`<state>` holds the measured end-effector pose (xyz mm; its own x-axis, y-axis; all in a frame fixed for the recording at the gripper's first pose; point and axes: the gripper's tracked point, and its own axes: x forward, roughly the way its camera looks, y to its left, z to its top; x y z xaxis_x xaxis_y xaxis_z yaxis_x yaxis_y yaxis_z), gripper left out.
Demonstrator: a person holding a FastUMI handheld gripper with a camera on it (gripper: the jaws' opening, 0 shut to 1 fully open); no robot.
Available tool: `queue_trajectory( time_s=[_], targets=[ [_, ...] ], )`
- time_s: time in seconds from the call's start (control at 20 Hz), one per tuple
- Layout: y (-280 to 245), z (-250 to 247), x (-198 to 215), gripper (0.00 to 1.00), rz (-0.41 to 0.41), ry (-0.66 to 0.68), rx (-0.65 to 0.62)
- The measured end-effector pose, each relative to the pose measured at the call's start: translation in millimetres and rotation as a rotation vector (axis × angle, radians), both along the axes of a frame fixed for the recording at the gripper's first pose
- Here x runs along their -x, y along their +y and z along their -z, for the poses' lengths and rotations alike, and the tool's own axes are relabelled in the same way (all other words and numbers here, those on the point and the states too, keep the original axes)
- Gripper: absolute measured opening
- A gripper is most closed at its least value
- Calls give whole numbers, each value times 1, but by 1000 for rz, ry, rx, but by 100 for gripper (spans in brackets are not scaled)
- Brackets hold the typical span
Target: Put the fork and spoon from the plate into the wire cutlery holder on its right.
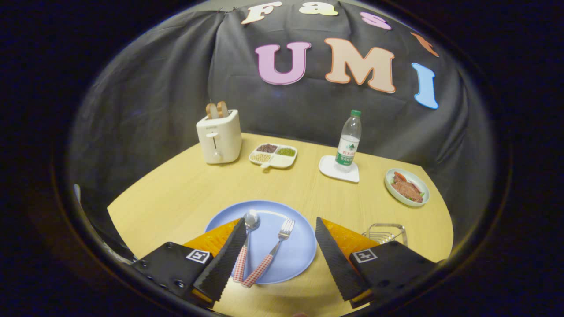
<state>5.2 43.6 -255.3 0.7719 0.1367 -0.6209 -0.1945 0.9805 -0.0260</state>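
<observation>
Gripper (280, 233): fingers spread wide, holding nothing, at the bottom centre of the frame.
Spoon (245, 245) and fork (272, 255): side by side on the blue plate (291, 255), between the fingers, handles toward the camera, heads pointing away.
Nearest: spoon hugs the left finger.
Holder (386, 233): lower right, just beyond the right finger.
Pose: hovering above, tilted down.

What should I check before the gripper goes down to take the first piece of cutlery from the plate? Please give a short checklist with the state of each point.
1. Gripper open, nothing held: ok.
2. Spoon and fork both lie on the blue plate, between the fingers: ok.
3. Handles apart enough to grasp only one: not ok, their ends nearly touch.
4. Wire cutlery holder to the right of the plate: ok.
5. Holder empty: cannot tell, partly hidden.
</observation>
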Motion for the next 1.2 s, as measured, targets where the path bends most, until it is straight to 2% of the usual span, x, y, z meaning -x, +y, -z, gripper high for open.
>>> queue_trajectory(
  time_s=[0.35, 0.9, 1.2],
  targets=[
    [1, 46, 7, 100, -33, 124, 76],
    [-6, 86, 16, 100, -71, 274, 170],
    [-6, 89, 22, 48, -75, 304, 184]
  ],
)
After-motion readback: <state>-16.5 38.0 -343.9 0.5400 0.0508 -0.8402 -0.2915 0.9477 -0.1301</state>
